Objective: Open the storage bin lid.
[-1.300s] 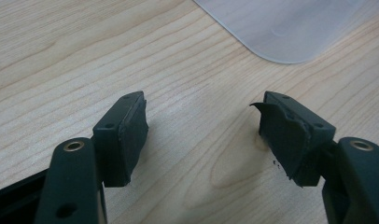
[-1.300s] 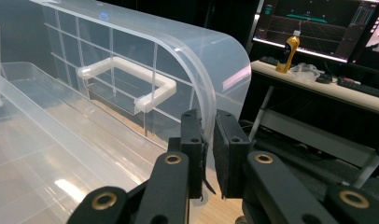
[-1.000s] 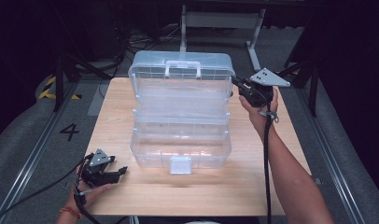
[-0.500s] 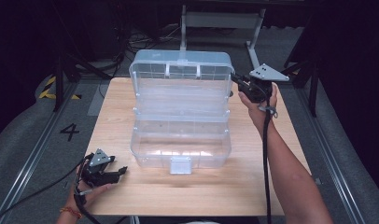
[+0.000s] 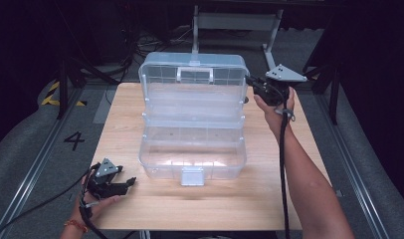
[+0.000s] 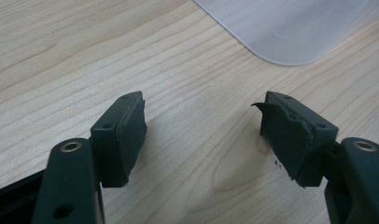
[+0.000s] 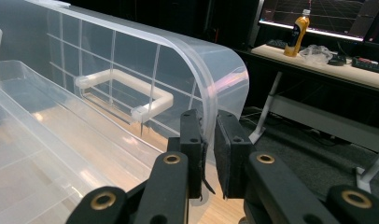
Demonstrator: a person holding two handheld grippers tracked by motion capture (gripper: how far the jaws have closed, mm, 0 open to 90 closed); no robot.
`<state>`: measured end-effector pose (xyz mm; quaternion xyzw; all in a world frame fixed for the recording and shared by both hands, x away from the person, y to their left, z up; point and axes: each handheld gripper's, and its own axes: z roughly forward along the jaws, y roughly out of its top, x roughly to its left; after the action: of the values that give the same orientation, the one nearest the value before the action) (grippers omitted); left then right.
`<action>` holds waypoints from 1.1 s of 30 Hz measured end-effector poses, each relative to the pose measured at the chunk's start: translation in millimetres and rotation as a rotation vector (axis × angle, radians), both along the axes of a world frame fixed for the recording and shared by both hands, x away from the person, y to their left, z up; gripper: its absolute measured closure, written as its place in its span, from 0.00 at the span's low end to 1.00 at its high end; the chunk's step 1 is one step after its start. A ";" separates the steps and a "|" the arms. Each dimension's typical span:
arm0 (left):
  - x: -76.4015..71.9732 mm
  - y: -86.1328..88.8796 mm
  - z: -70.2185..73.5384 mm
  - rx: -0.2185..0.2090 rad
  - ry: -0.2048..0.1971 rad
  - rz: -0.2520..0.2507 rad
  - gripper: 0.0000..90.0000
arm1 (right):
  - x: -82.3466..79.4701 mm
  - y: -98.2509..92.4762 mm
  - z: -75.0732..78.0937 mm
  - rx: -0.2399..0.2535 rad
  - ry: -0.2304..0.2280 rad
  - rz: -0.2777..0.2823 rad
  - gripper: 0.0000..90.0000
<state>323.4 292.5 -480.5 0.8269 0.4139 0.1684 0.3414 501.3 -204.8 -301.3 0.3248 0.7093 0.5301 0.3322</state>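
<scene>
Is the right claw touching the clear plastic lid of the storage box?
Touching: in the right gripper view, the right claw pinches the clear plastic lid's edge between both pads.

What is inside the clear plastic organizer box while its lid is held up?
The clear organizer box looks empty: its upper tray and bottom compartment show bare plastic. The right tool pinches the lid edge. The floor under the tray is partly hidden.

My light wooden counter (image 5: pixel 200 214), grain running across, bears a clear plastic organizer box (image 5: pixel 192 154) at its centre. My left tool (image 5: pixel 121 185) rests on its near-left corner.
</scene>
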 end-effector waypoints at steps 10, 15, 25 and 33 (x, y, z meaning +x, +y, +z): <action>1.0 -1.0 0.0 -0.002 0.006 0.004 0.34 | 7.8 1.0 -0.3 -0.002 0.008 -0.006 0.91; 0.9 -1.3 -0.5 -0.004 0.000 0.009 0.34 | 15.9 1.9 0.0 0.002 0.026 -0.013 0.91; 1.1 -1.3 -0.5 -0.002 0.000 0.012 0.33 | 28.7 2.4 -2.8 0.022 0.053 -0.024 0.91; 2.3 -2.1 -0.6 -0.003 0.001 0.013 0.31 | 38.4 3.9 -4.2 0.023 0.074 -0.035 0.91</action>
<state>325.7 290.5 -481.1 0.8238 0.4196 0.1694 0.3414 539.7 -200.9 -305.5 0.3604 0.7089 0.5201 0.3114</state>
